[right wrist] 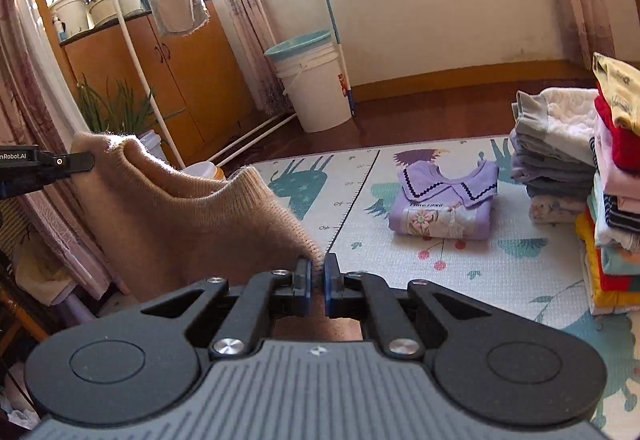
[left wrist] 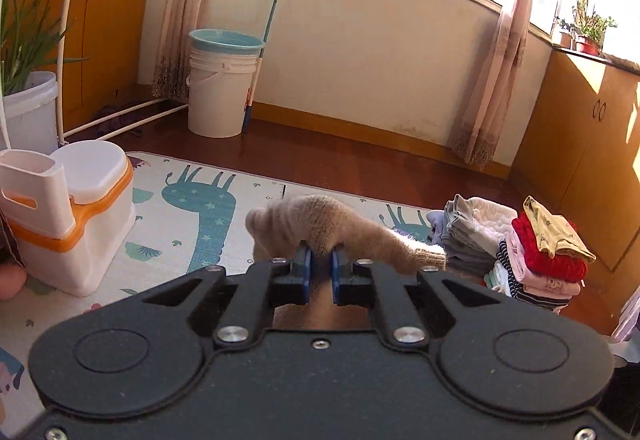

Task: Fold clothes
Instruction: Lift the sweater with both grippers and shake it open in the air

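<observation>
sweater (right wrist: 192, 215): beige knit | mat (right wrist: 500, 264): cream, teal giraffes | folded top (right wrist: 444, 207): lilac, floral

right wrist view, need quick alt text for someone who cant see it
The right gripper pinches one edge of a tan knit sweater held up above a play mat; the left gripper holds its far side. A folded lilac top lies beyond, beside stacked clothes.
</observation>
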A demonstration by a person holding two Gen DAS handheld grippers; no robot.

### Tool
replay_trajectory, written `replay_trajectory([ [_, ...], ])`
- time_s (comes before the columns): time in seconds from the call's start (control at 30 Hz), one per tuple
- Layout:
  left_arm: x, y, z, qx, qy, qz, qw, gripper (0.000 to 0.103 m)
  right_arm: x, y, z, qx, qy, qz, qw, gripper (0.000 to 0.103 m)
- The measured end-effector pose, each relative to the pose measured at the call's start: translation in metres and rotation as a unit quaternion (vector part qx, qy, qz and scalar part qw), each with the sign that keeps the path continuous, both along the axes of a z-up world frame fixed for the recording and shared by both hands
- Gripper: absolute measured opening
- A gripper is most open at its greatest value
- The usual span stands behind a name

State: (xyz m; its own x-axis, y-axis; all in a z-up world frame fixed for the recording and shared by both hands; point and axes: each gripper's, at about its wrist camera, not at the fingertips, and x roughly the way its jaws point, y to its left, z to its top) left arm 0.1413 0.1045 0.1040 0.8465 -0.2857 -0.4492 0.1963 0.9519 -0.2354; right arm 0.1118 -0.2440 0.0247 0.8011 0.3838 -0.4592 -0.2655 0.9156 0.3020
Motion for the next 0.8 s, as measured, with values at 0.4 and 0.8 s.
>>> replay_trajectory([
  [0.4, -0.069, 0.004, 0.046, -0.054, -0.006, 0.029, 0.9981, 0.007, -0.004, -0.015, 0.130, -0.154, -0.110, 0.091, 0.978, 0.007],
  [0.8, -0.003, -0.013, 0.035, -0.005, 0.006, 0.014, 0.9999, 0.007, 0.064, -0.006, 0.114, -0.173, -0.096, 0.091, 0.976, 0.007],
])
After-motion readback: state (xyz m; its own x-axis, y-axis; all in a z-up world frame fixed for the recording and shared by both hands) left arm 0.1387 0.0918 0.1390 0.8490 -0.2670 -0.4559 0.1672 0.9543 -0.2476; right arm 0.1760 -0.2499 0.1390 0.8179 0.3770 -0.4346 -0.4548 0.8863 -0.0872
